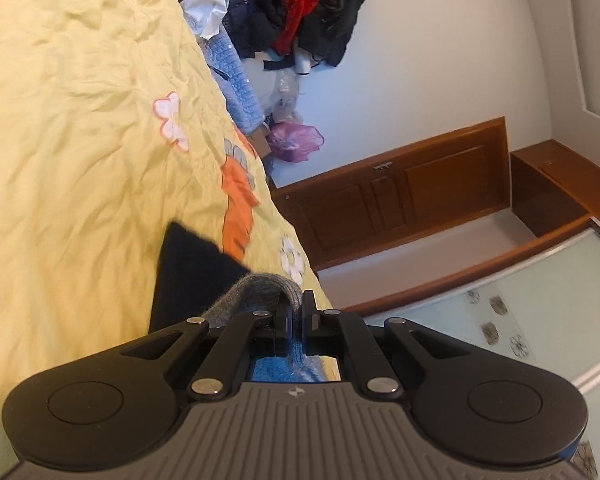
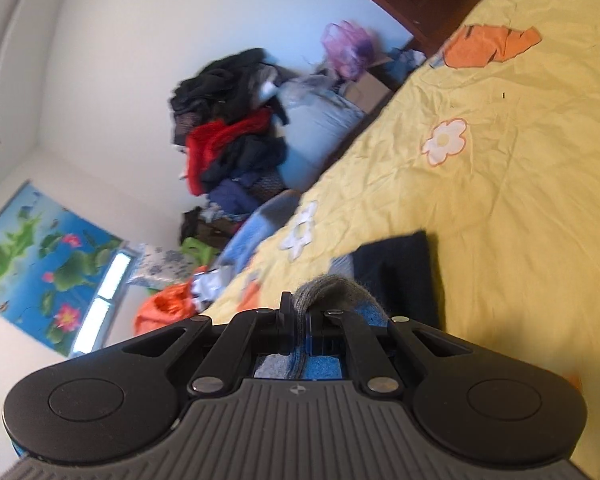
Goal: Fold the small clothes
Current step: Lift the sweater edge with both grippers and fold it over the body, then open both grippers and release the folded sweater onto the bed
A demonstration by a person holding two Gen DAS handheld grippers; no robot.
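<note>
We grip a grey-and-blue sock (image 1: pixel 260 292) with both grippers above the yellow bedspread (image 1: pixel 80 120). Our left gripper (image 1: pixel 296 316) is clamped tight on the grey knit, which arches over its fingers and runs blue below them. Our right gripper (image 2: pixel 300 316) pinches the sock (image 2: pixel 332 288) the same way. A dark folded garment (image 1: pixel 188 268) lies on the bedspread just beyond the sock. A heap of clothes (image 2: pixel 232 140) sits beside the bed.
</note>
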